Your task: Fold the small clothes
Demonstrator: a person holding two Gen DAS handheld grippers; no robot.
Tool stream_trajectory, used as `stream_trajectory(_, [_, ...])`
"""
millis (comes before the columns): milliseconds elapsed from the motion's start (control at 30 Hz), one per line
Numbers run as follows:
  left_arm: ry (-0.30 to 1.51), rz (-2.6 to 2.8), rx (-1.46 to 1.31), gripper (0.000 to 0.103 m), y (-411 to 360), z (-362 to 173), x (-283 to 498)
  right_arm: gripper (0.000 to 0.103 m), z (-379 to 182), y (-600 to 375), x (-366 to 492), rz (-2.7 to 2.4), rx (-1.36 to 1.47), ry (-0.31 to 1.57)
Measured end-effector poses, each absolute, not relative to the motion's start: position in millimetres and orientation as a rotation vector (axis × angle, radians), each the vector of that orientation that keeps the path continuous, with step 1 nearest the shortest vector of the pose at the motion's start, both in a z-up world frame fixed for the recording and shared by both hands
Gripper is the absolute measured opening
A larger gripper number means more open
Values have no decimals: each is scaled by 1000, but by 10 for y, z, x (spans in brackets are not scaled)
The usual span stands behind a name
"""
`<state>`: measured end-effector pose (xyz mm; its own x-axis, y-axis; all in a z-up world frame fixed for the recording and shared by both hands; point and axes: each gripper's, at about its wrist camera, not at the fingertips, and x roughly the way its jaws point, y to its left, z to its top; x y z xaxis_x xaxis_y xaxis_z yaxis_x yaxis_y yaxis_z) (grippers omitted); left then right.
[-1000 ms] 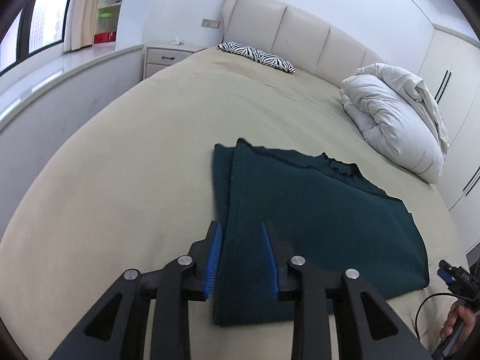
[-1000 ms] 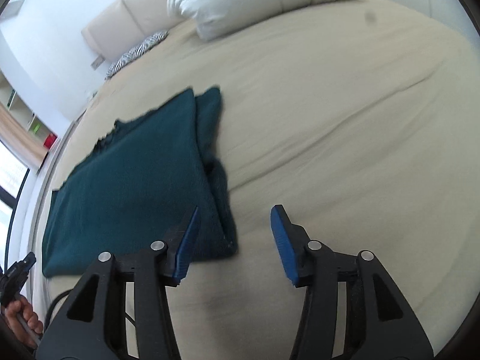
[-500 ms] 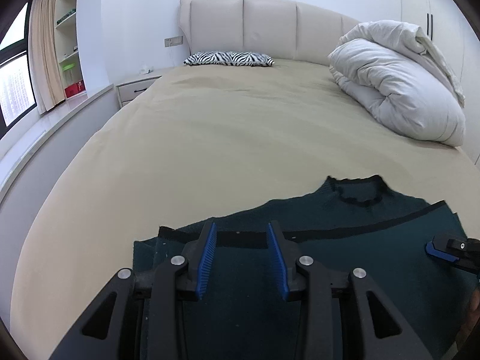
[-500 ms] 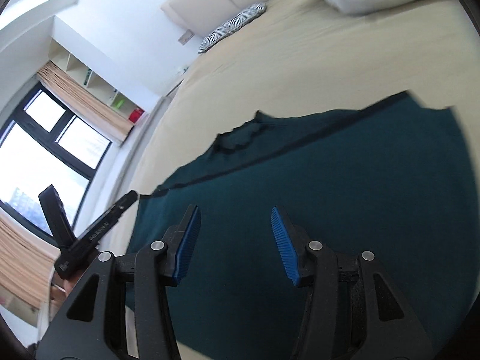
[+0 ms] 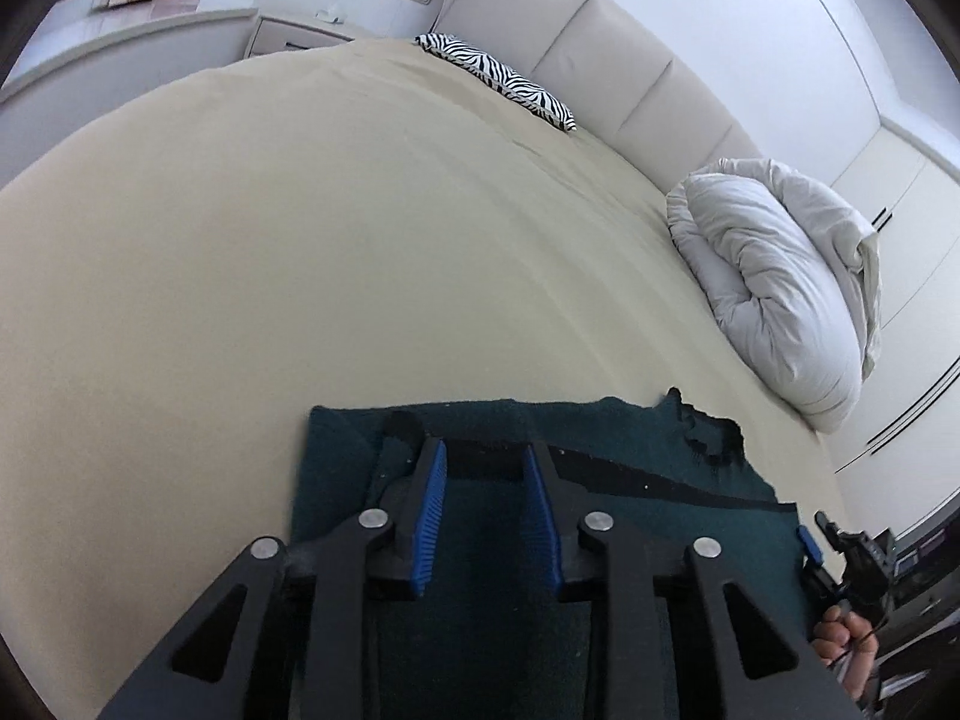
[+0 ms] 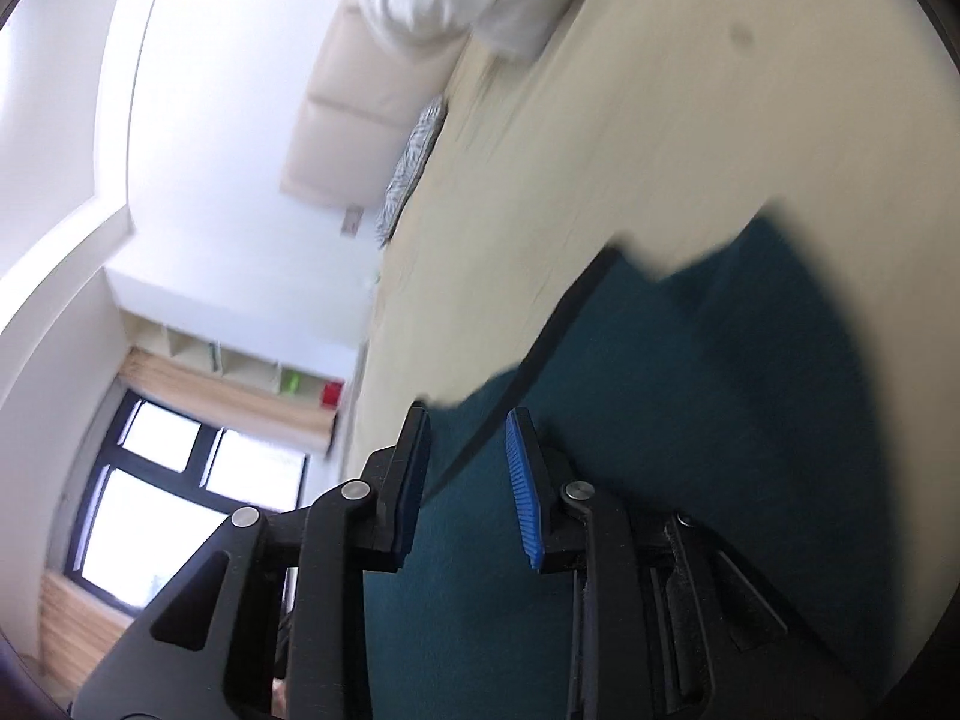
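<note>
The dark green garment (image 5: 600,480) lies flat on the beige bed (image 5: 300,240), at its near edge; the left tool (image 5: 483,504) hangs just above the cloth near the garment's left end, its blue pads apart with a gap between them, holding nothing; the right tool (image 6: 465,468) is over the same garment (image 6: 690,420), tilted strongly, its fingers also apart, and the picture is blurred; the garment's long axis runs left to right across the left view; its neckline (image 5: 702,432) points toward the headboard (image 5: 600,60); a white duvet (image 5: 780,288) sits well apart.
</note>
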<state>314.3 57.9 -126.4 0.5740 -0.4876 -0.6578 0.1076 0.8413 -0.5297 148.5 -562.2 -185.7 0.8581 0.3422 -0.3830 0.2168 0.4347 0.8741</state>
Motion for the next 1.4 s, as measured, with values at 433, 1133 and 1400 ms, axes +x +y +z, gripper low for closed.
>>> stream_trajectory(433, [770, -316, -405, 57, 619, -587, 1959, 46, -1159, -5399, 522, 7, 1016, 520])
stream_trajectory(1133, [901, -299, -155, 54, 304, -930, 1245, 31, -1725, -4954, 32, -126, 1105, 639])
stream_trajectory(1400, [923, -336, -164, 59, -6, -985, 1245, 33, -1368, -3754, 659, 275, 1039, 710])
